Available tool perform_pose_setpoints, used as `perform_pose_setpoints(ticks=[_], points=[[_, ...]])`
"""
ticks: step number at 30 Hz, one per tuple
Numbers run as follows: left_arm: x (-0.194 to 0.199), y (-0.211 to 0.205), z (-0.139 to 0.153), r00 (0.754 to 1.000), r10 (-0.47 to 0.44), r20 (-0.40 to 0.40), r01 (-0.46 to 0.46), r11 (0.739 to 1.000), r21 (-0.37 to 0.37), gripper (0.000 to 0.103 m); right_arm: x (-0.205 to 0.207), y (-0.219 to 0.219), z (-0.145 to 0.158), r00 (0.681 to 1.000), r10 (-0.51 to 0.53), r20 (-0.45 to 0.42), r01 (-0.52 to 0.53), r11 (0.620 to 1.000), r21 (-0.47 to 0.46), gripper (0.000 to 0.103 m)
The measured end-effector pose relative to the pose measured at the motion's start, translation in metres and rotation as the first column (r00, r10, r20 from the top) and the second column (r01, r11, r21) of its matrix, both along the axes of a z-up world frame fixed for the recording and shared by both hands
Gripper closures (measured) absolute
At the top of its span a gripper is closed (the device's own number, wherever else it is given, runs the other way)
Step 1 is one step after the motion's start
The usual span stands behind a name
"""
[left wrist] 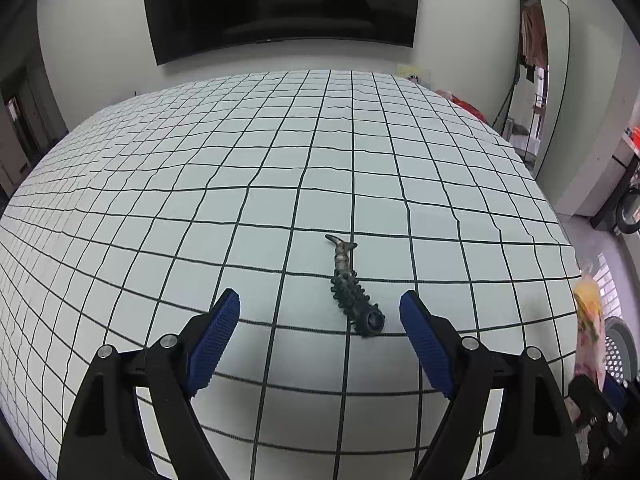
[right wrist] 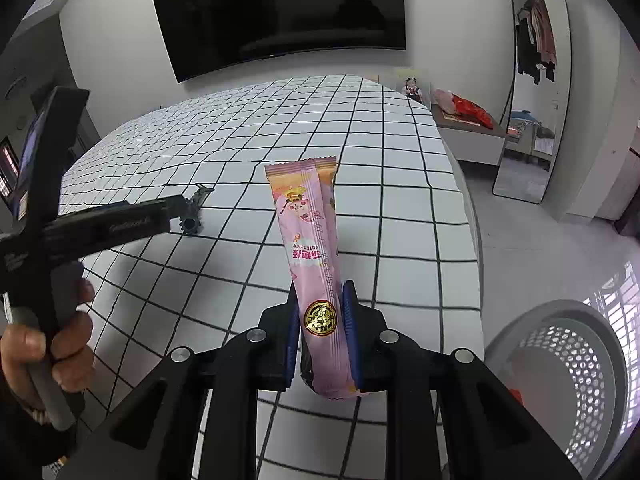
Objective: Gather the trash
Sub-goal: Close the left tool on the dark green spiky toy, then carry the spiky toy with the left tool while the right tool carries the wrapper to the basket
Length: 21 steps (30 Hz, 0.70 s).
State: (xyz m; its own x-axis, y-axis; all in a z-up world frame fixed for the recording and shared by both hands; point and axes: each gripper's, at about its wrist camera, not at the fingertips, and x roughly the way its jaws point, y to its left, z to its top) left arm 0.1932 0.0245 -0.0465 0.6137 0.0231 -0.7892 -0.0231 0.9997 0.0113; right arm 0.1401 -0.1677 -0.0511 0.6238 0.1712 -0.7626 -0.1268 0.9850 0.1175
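A bed [left wrist: 240, 168] with a white cover gridded in black fills both views. The right gripper [right wrist: 323, 312] is clenched on a pink wrapper [right wrist: 310, 232], which stands up from its jaws toward twelve o'clock above the bed. The left gripper [left wrist: 320, 304] hangs released, jaws wide, over a dark spiky toy [left wrist: 352, 292] lying on the cover between its fingers. A perforated grey bin [right wrist: 560, 364] sits at four o'clock of the wrapper, on the floor beside the bed.

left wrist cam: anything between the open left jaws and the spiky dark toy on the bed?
Nothing. In the left wrist view the left gripper is open and only bare checked bedsheet lies ahead of it; the spiky toy sits apart, nearer its right jaw.
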Motion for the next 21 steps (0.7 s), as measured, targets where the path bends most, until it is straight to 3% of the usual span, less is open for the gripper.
perform_pose_setpoints(ticks=[7,11,14,16,18,21], points=[[0.020,-0.006,-0.022,0.997,0.001,-0.071,-0.001,1.000,-0.008,0.023,-0.029,-0.026,0.001,0.998,-0.066,-0.006,0.067,0.997,0.028,0.083],[0.021,-0.007,-0.028,0.997,0.006,-0.080,-0.007,1.000,-0.021,0.032,-0.036,-0.039,0.002,0.995,-0.102,-0.006,0.102,0.994,0.032,0.083],[0.015,-0.009,-0.027,0.998,-0.007,-0.069,0.005,1.000,-0.024,0.050,-0.038,-0.045,0.003,0.993,-0.120,-0.007,0.121,0.992,0.044,0.083],[0.010,-0.009,-0.025,0.998,-0.023,-0.064,0.021,0.999,-0.027,0.074,-0.039,-0.047,0.003,0.992,-0.126,-0.009,0.127,0.991,0.051,0.083],[0.006,-0.009,-0.024,0.997,-0.038,-0.066,0.036,0.999,-0.034,0.081,-0.040,-0.047,0.002,0.992,-0.128,-0.009,0.128,0.990,0.050,0.083],[-0.002,-0.008,-0.024,0.996,-0.044,-0.073,0.041,0.998,-0.038,0.080,-0.043,-0.048,0.003,0.992,-0.130,-0.009,0.130,0.990,0.054,0.083]])
